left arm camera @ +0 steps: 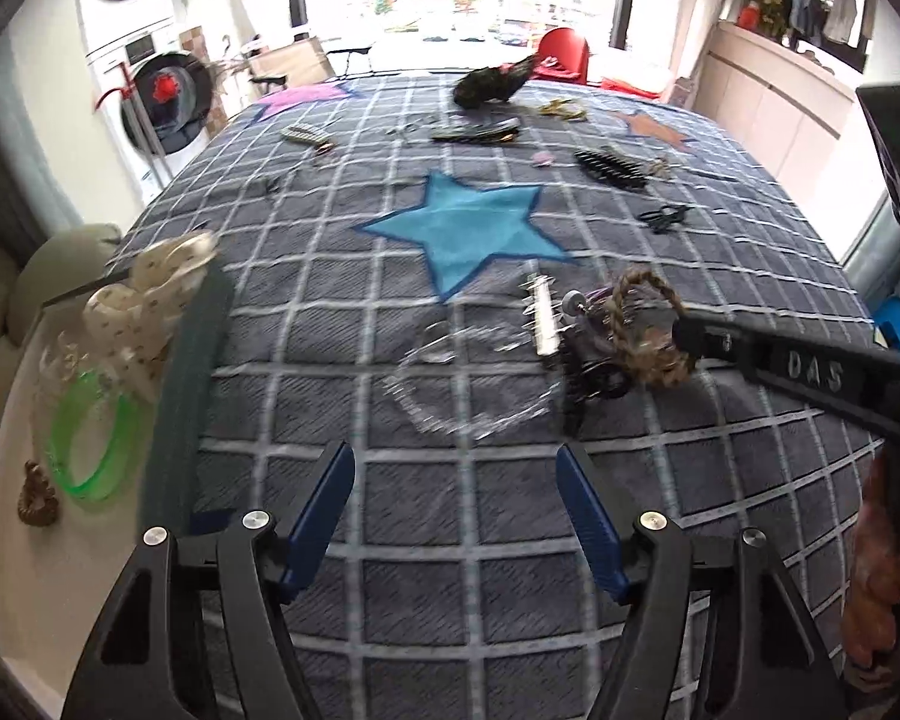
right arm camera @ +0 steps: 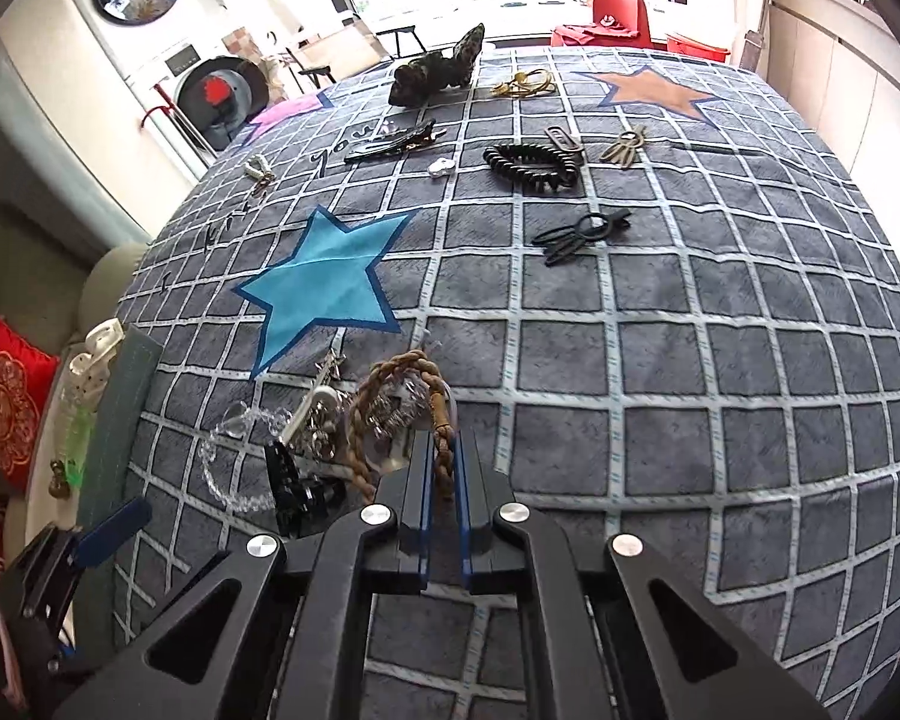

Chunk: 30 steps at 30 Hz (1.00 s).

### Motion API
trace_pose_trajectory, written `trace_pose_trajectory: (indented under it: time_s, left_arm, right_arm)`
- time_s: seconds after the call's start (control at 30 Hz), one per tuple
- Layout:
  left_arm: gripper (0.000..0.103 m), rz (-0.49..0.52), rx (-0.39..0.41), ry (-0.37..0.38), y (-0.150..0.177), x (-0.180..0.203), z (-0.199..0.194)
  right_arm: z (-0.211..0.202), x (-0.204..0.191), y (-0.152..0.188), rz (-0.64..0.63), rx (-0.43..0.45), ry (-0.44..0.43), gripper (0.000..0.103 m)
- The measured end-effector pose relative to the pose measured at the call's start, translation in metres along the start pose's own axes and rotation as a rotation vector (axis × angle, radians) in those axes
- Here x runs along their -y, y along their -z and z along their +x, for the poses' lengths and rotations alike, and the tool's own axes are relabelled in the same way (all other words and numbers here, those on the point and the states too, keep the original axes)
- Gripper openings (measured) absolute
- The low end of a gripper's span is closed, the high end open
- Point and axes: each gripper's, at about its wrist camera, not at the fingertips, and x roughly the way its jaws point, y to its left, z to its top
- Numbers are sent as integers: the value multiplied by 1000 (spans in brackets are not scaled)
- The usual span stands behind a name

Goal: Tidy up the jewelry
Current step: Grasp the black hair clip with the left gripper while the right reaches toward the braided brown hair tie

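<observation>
My right gripper (right arm camera: 444, 468) is shut on a brown braided rope bracelet (right arm camera: 390, 396), which loops up from its tips over a pile of jewelry: a clear bead bracelet (right arm camera: 234, 468), a silver clip (right arm camera: 306, 414) and a black clip (right arm camera: 288, 480). In the left wrist view the right gripper (left arm camera: 684, 330) reaches in from the right with the braided bracelet (left arm camera: 642, 324). My left gripper (left arm camera: 456, 486) is open and empty above the grid cloth, near the clear bead bracelet (left arm camera: 468, 384).
A white tray (left arm camera: 12, 396) at the left holds a green bangle (left arm camera: 84, 450), a brown braided piece (left arm camera: 36, 498) and a cream bow (left arm camera: 156, 288). Farther on the cloth lie a black coil clip (right arm camera: 534, 168), black claw clip (right arm camera: 582, 234), gold pieces (right arm camera: 522, 84) and a dark scrunchie (right arm camera: 438, 72).
</observation>
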Motion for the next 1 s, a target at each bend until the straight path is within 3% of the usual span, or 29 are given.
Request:
trace_pose_trajectory:
  time_s: [0.2, 0.23, 0.27, 0.83, 0.87, 0.93, 1.0]
  left_arm:
    - [70, 28, 12, 37, -10, 19, 9]
    - [58, 30, 7, 38, -12, 21, 12]
    - [55, 34, -3, 40, -13, 23, 16]
    - [49, 108, 6, 7, -13, 49, 19]
    - [46, 119, 5, 7, -12, 53, 19]
    - [10, 134, -12, 24, -11, 58, 22]
    - [8, 128, -17, 38, -10, 59, 23]
  right_arm:
    - [-18, 29, 21, 52, 8, -15, 7]
    - [-21, 33, 24, 61, 9, -15, 7]
    - [-25, 39, 29, 71, 12, -15, 7]
    - [-50, 67, 63, 157, 33, -41, 7]
    - [-51, 68, 64, 160, 36, -43, 7]
    - [-54, 69, 67, 165, 41, -45, 7]
    - [-57, 70, 69, 171, 45, -49, 7]
